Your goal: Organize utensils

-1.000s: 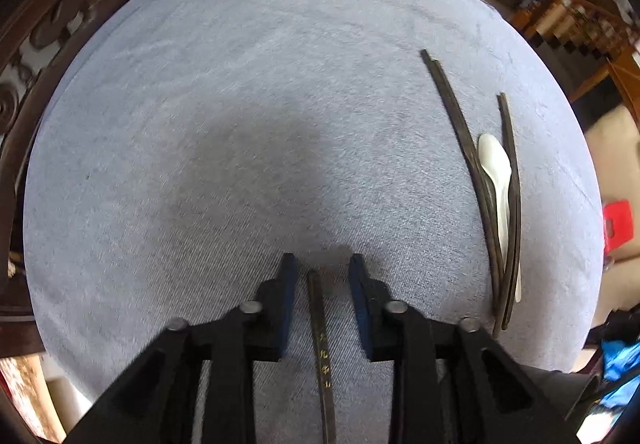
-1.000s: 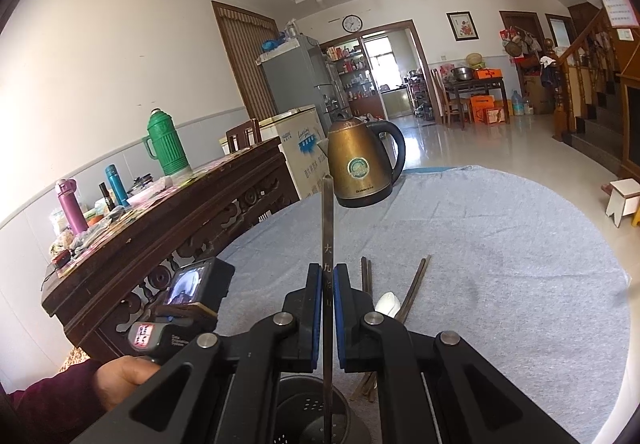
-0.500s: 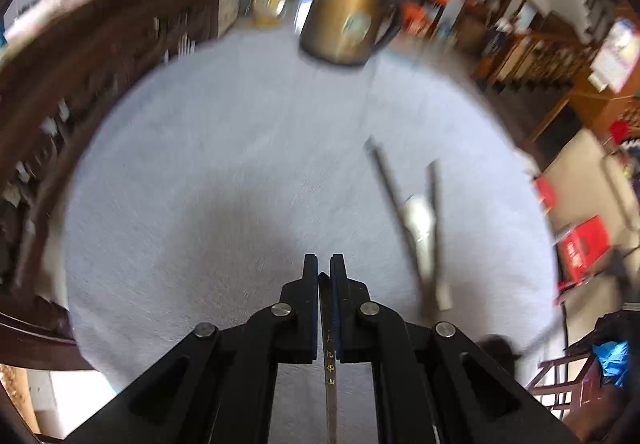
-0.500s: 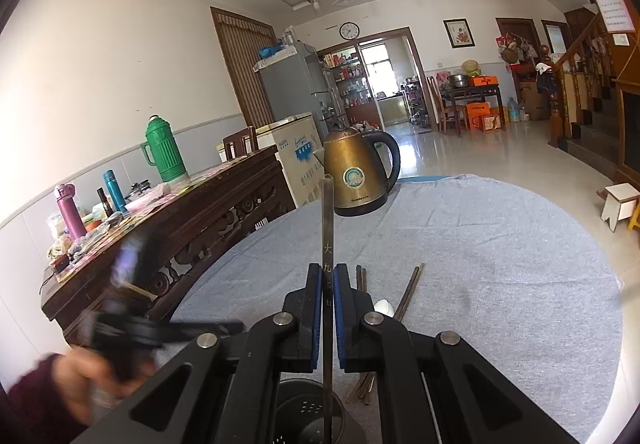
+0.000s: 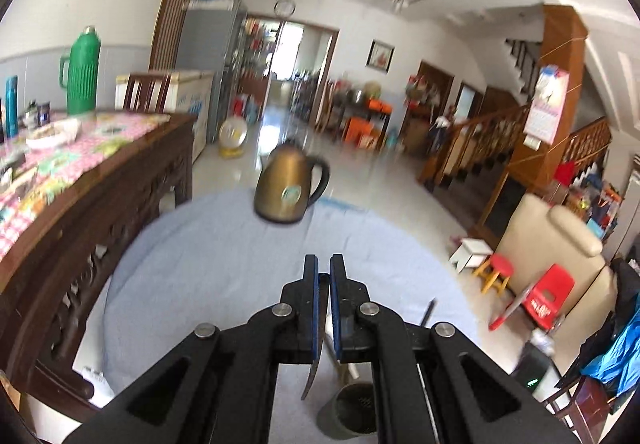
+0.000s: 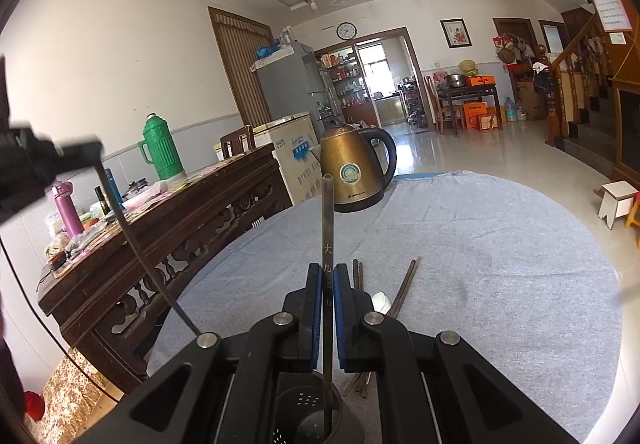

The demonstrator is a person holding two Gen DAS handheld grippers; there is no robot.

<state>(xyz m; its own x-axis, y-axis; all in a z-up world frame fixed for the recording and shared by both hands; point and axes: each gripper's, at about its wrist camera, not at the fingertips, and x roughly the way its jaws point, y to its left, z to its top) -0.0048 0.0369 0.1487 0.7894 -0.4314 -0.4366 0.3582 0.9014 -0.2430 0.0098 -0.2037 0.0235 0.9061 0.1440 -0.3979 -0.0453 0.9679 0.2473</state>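
Two tools, each clamped on one dark chopstick, over one round surface.

Round surface (image 6: 500, 264), covered in pale blue-grey cloth: carries everything below.

Bronze-coloured electric kettle (image 6: 354, 167) with black handle: stands at the far edge, well apart from the work.

Dark perforated cylindrical utensil holder (image 6: 308, 416): sits at the near edge, directly under the right tool; in the left view it appears below and slightly right of that tool (image 5: 354, 410).

Right tool (image 6: 327, 284): blue-padded jaws shut on a long dark chopstick with pale characters (image 6: 328, 228). The stick's long axis is vertical, its lower end already inside the holder's mouth.

Left tool (image 5: 324, 276): jaws shut on a second dark chopstick (image 5: 312, 372), which hangs below the pads, tip downward and slanted, above the cloth and just left of the holder.

Loose dark chopsticks (image 6: 406, 284) and a white spoon (image 6: 381, 300): lie on the cloth just beyond the holder, long axes running away from the tools.

Judgement: the right stick appears ready to drop; the left one likely needs shifting rightward over the opening.
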